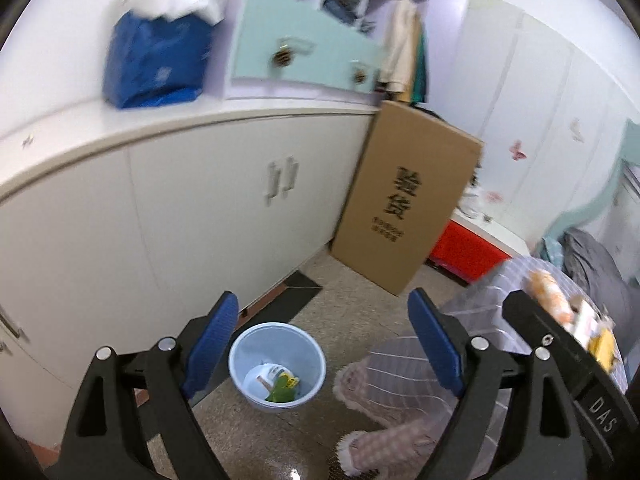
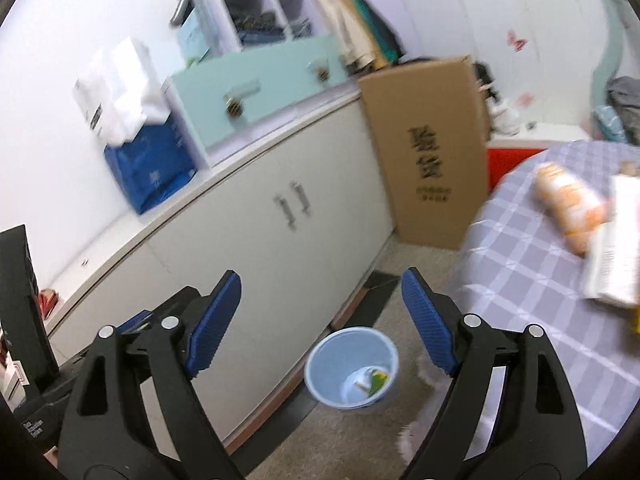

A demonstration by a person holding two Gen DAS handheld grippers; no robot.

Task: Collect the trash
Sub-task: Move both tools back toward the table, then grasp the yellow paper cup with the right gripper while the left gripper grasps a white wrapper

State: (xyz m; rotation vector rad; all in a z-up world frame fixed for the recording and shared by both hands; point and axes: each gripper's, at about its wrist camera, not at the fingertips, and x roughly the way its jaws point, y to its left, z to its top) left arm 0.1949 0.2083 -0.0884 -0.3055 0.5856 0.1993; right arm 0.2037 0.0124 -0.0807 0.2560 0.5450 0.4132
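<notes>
trash lies in the bin; both claws, left claw and right claw, gape empty above; next: reach for wrappers on the counter

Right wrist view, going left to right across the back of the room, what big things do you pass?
Blue bag → mint drawer box → cardboard box → red bin → checked table.

Left gripper and right gripper both gape wide, empty.
</notes>
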